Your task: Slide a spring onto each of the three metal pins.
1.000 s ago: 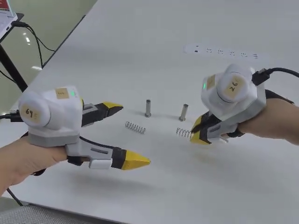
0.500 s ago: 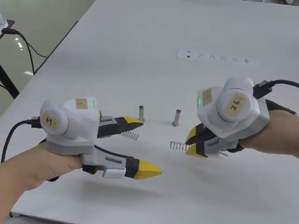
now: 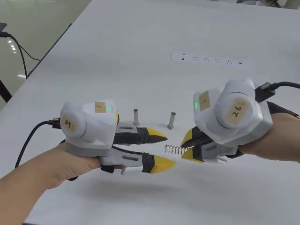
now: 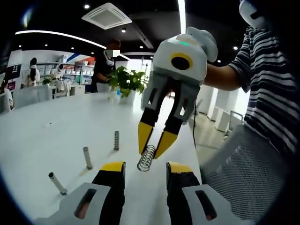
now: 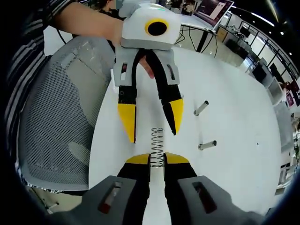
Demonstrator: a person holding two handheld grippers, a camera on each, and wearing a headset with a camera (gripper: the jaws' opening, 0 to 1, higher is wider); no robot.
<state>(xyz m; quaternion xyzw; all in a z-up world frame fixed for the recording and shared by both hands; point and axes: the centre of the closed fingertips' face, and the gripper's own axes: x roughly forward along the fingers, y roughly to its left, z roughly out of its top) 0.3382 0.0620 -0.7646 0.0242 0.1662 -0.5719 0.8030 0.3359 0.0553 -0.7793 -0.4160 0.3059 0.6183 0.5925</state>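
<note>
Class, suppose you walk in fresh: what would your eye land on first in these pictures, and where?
Two white, yellow-tipped tools face tip to tip at the centre: the right tongs pinch one end of a spring, and the left tongs gape open opposite it. Beyond them stand bare metal pins, three in the left gripper view.

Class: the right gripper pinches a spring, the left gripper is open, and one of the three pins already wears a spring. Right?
No: in the left gripper view all three pins are bare. The right gripper does pinch a spring, and the left gripper is open.
</note>
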